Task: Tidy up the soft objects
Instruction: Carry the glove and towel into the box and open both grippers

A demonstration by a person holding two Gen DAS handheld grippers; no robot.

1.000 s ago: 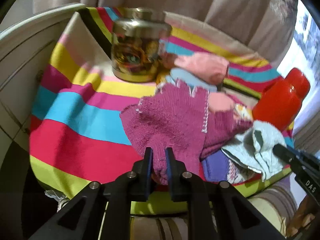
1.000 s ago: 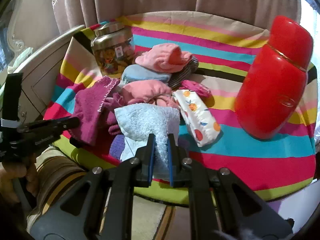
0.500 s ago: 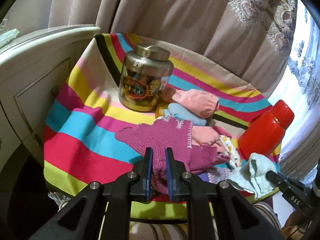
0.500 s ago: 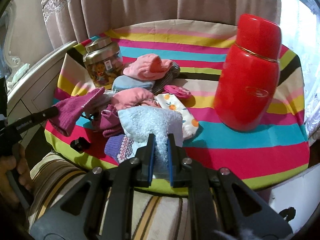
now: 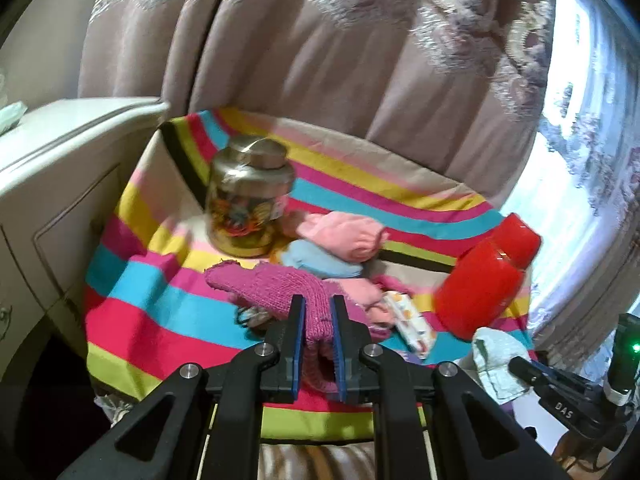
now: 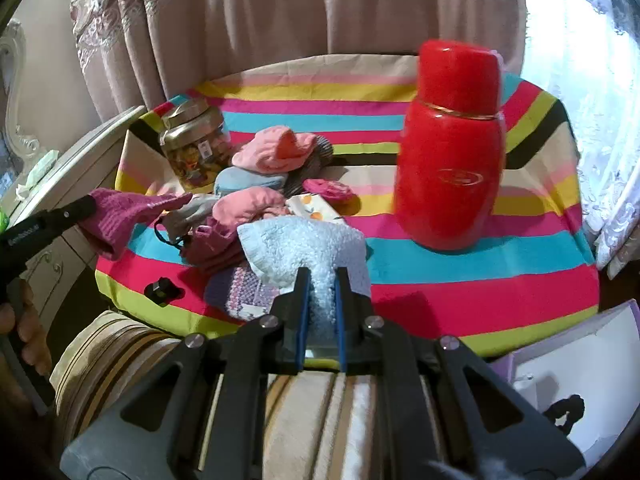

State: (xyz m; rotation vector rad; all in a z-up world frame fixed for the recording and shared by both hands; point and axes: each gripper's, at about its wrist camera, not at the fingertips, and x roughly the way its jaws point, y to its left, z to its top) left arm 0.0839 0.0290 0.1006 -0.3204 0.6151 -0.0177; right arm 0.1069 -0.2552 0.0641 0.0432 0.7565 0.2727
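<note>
L gripper (image 5: 318,312) clamps magenta knit (image 5: 276,288); R gripper (image 6: 322,284) clamps blue towel (image 6: 308,248), hiding pile.

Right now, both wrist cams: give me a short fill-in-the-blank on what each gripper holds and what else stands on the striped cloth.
1. The left gripper is shut on a knitted piece coloured ____.
2. The right gripper is shut on a fluffy cloth coloured light ____.
3. The tall flask standing on the striped cloth is ____ in colour.
4. The gold-lidded jar stands on the ____ side of the pile in both views.

Missing words: magenta; blue; red; left
</note>
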